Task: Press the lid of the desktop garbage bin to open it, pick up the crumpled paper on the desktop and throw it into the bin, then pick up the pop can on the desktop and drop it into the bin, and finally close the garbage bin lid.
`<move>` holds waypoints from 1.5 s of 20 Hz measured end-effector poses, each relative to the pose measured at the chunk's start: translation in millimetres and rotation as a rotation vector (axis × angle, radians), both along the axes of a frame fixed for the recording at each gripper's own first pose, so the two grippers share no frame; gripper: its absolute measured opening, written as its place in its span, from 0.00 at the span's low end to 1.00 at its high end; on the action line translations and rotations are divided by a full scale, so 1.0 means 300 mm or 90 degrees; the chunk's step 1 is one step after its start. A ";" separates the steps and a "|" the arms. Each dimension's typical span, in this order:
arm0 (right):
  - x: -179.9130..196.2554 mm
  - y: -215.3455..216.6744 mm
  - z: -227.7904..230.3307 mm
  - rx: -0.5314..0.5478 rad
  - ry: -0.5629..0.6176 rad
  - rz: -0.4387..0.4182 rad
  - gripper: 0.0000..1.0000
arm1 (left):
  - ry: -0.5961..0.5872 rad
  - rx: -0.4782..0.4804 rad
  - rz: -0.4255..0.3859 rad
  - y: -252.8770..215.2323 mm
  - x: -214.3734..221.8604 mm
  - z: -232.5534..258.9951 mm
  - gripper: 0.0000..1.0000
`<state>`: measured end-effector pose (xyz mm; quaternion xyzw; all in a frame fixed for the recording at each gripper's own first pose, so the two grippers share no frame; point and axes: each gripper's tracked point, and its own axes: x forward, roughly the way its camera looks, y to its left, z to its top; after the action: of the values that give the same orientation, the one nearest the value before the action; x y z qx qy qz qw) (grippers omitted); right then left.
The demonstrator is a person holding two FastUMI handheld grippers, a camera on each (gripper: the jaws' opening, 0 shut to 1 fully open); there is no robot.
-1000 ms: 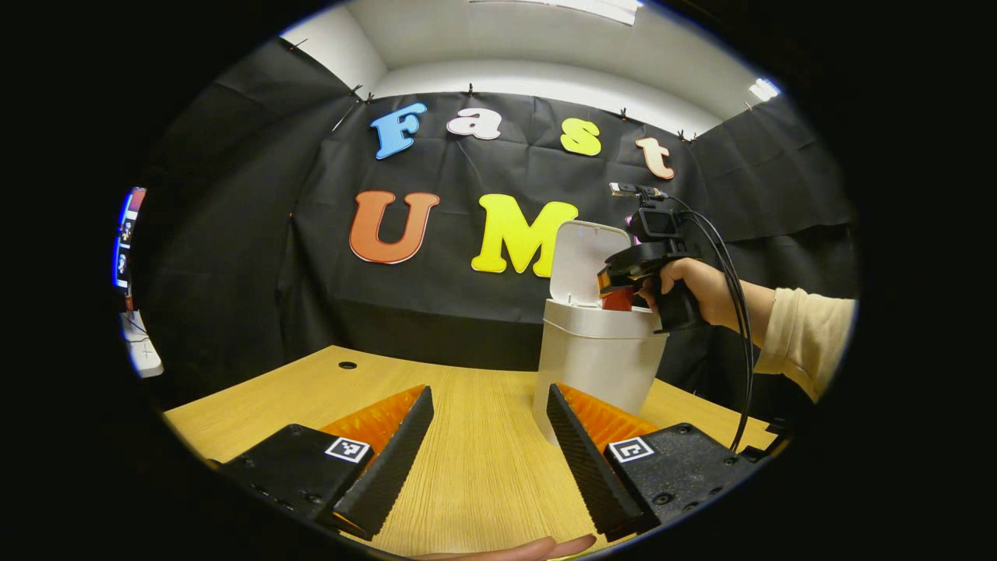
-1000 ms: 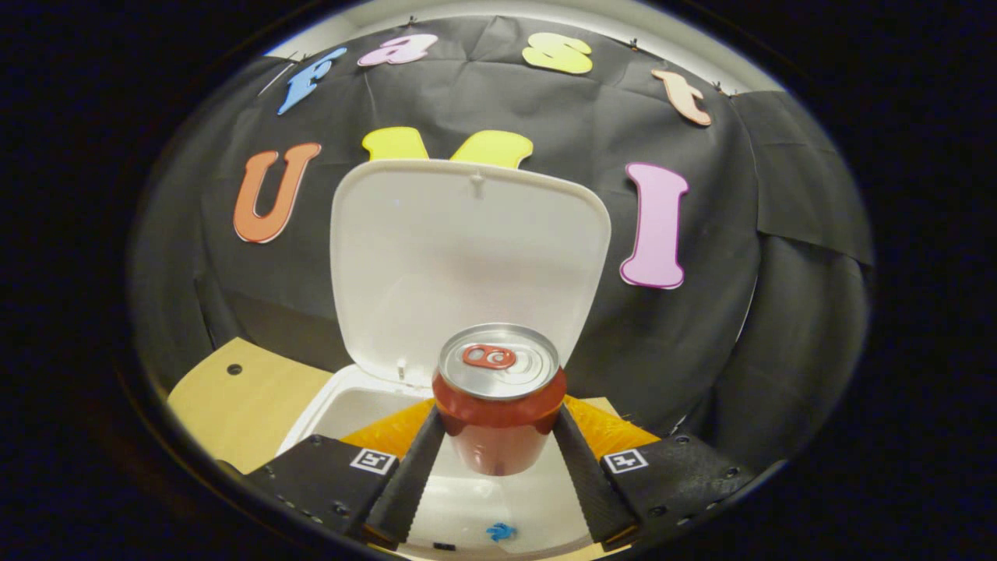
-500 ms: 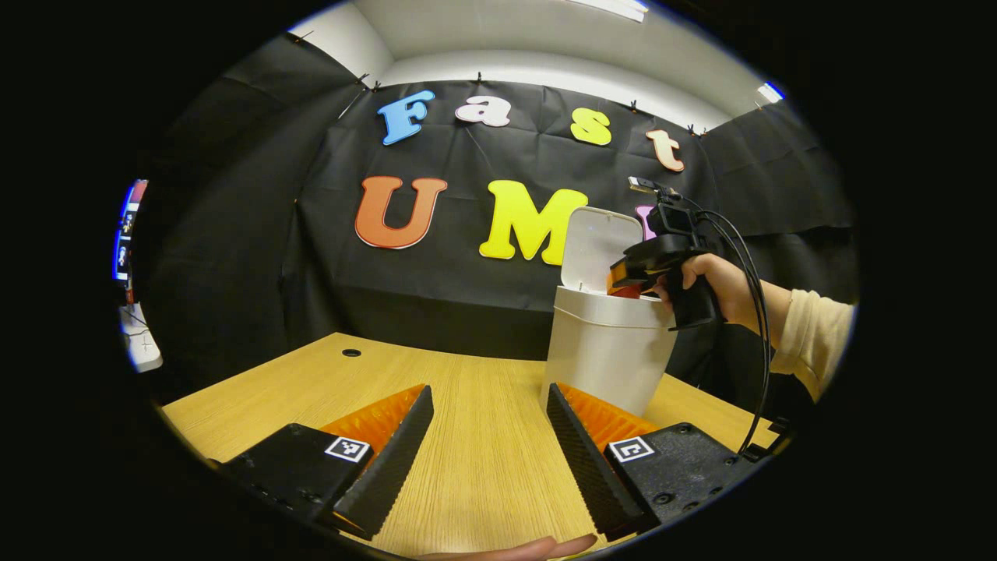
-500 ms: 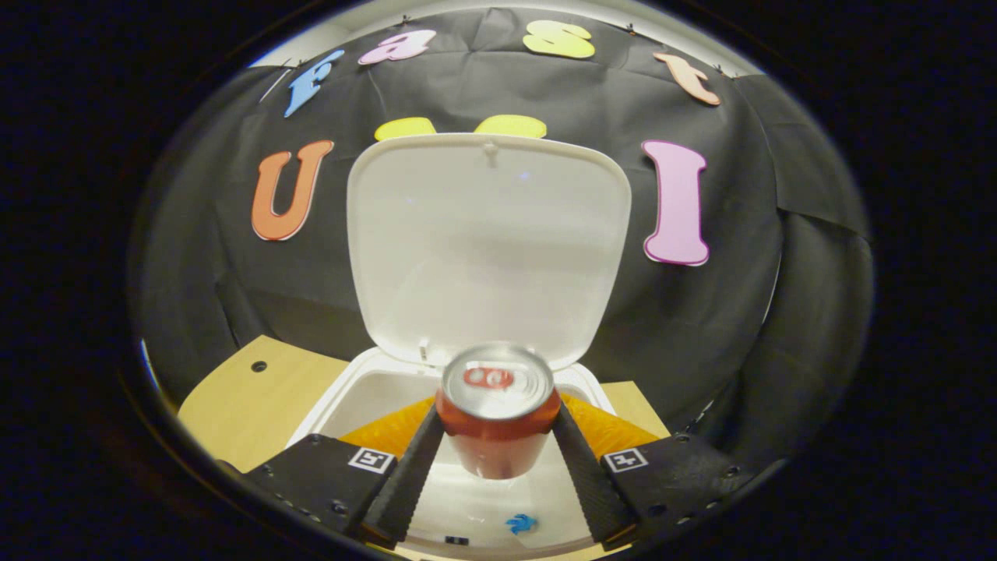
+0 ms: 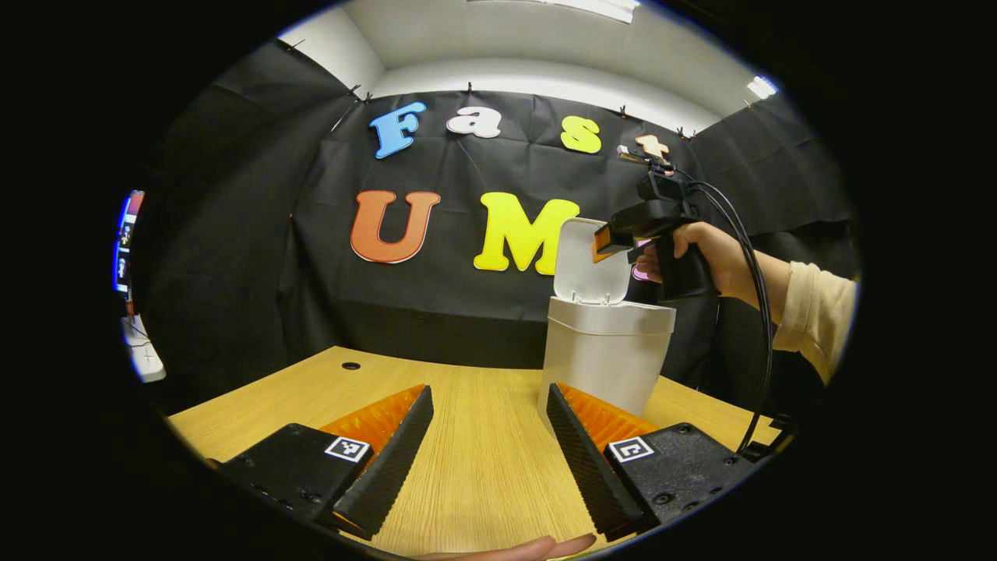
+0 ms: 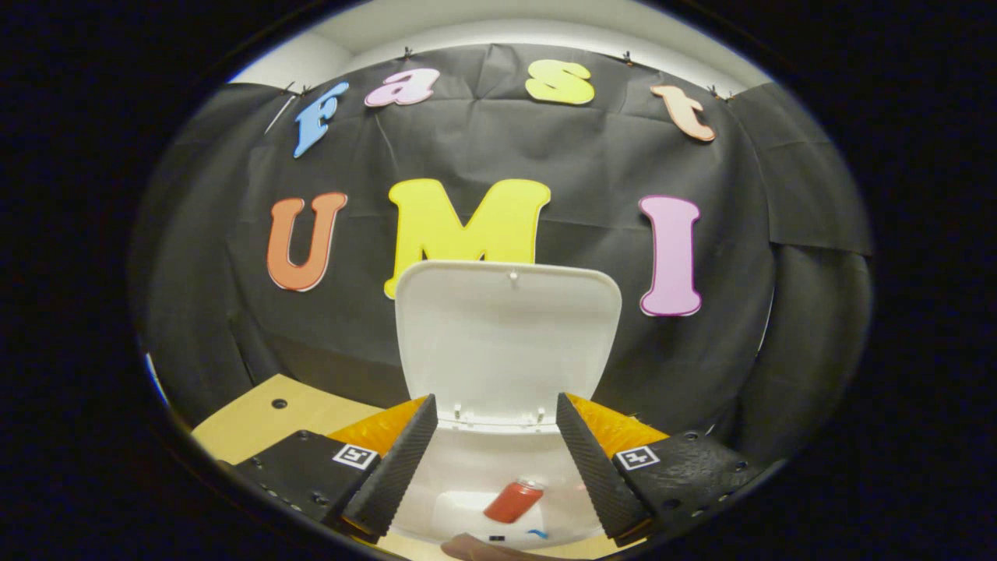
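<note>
The right gripper [image 6: 491, 436] hangs above the bin with its two fingers spread apart and nothing between them; from the left gripper view the same right gripper [image 5: 604, 243] shows up in the air just in front of the raised lid, held by a hand [image 5: 713, 261] in a pale sleeve [image 5: 810, 319], with a black cable [image 5: 759, 335] looping down from it. The left gripper [image 5: 487, 448] is likewise released, its two fingers wide apart and empty, low over the wooden desktop [image 5: 475, 467]. Between the right gripper's fingers, down inside the bin [image 6: 498, 499], lies one pop can [image 6: 512, 501], red with a silver top. It is tilted, its long axis running diagonally, with the top end pointing up and to the right in the right gripper view and the base down to the left; it is well below the fingers and touches neither. A small blue mark sits near it on the bin floor; what it is cannot be told. There is one bin [image 5: 604, 362], white, standing upright on the desktop just beyond the left gripper's right-hand finger, and one lid [image 6: 506, 343], hinged at the far rim and standing open nearly upright. In the left gripper view the lid [image 5: 580, 265] rises above the bin's rim. One small round hole [image 5: 350, 365] marks the desktop's far left part.
</note>
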<state>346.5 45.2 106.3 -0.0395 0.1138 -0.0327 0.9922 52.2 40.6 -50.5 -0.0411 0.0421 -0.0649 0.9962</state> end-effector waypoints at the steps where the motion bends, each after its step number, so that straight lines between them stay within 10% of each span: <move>1: -0.005 -0.003 0.042 0.001 -0.011 -0.005 0.95 | -0.002 0.000 -0.003 -0.002 -0.004 0.007 0.95; 12: 0.119 0.012 0.435 -0.009 -0.127 0.012 0.92 | -0.012 -0.016 0.017 0.024 -0.052 0.072 0.95; 21: 0.384 -0.070 0.297 -0.001 -0.051 -0.056 0.95 | -0.022 0.036 0.042 0.076 -0.030 0.042 0.95; 30: 0.279 -0.065 0.248 -0.012 -0.035 0.004 0.94 | -0.015 0.011 0.025 0.051 -0.019 0.038 0.95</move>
<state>430.3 25.6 180.6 -0.0484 0.0863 -0.0314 0.9946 46.6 55.9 -39.2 -0.0321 0.0298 -0.0458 0.9980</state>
